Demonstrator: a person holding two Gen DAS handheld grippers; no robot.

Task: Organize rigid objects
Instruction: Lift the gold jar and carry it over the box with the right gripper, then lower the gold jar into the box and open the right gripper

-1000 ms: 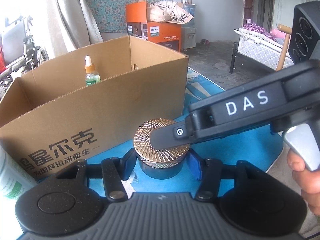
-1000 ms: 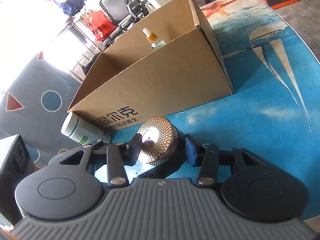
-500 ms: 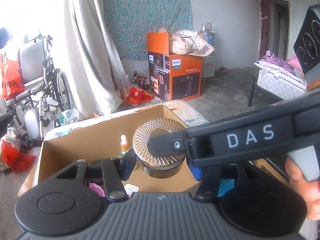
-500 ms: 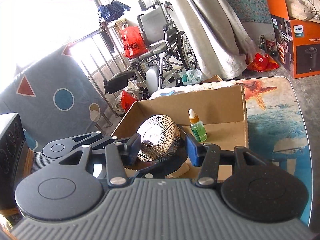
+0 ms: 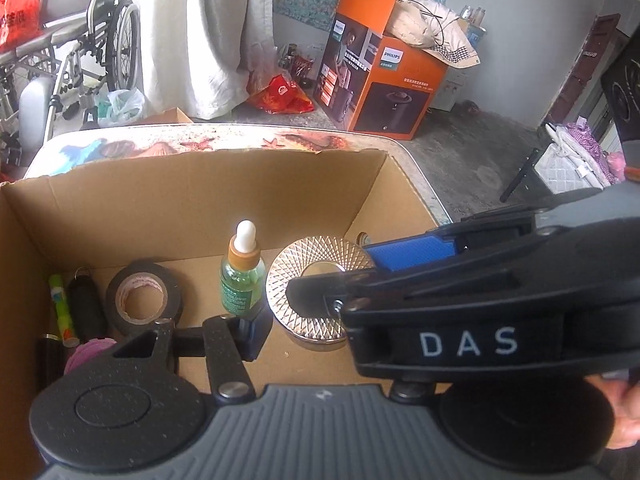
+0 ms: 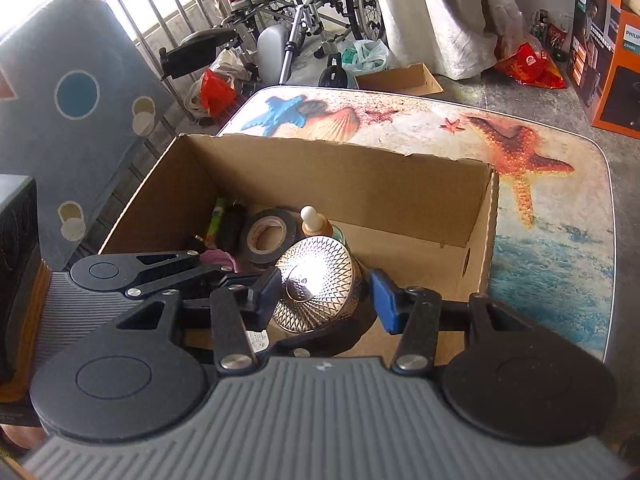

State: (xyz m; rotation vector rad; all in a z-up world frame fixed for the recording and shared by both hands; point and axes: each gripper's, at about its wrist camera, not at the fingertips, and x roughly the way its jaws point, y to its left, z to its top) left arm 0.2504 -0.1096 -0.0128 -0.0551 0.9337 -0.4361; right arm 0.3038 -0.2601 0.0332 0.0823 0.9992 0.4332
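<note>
At the near edge of both wrist views, the grey gripper bodies filled the frame.

- Right gripper (image 6: 326, 300): jaws set either side of the jar (image 6: 316, 288). One pad lay against the jar's side. A thin dark gap showed at the blue pad on the other side. Could not tell whether this grip was firm.
- Left gripper (image 5: 316, 320): one finger (image 5: 250, 330) sat at the jar's side, the other was hidden behind the right gripper, which crossed in front of it. In the right wrist view its fingers reached in from the left, one behind the jar and one beneath it. Read as clamped on the jar.
- Part of a hand (image 5: 624, 416) showed at the right gripper's handle.
- Jar: dark body with a shiny faceted metal lid, between both pairs of fingers and inside the opening of the cardboard box (image 6: 360, 184). Could not tell whether its base touched the box floor.
- Box contents beside the jar: a green dropper bottle (image 5: 242, 276) upright just next to it, then a black tape roll (image 5: 142, 300) lying flat, then a green marker (image 5: 62, 304) along the side wall.
- The box stood on a table (image 6: 520, 160) printed with starfish and shells.
- Beyond the table, on the floor: an orange carton (image 5: 384, 80), a pale curtain (image 5: 200, 32) and a wheelchair (image 5: 92, 32).
</note>
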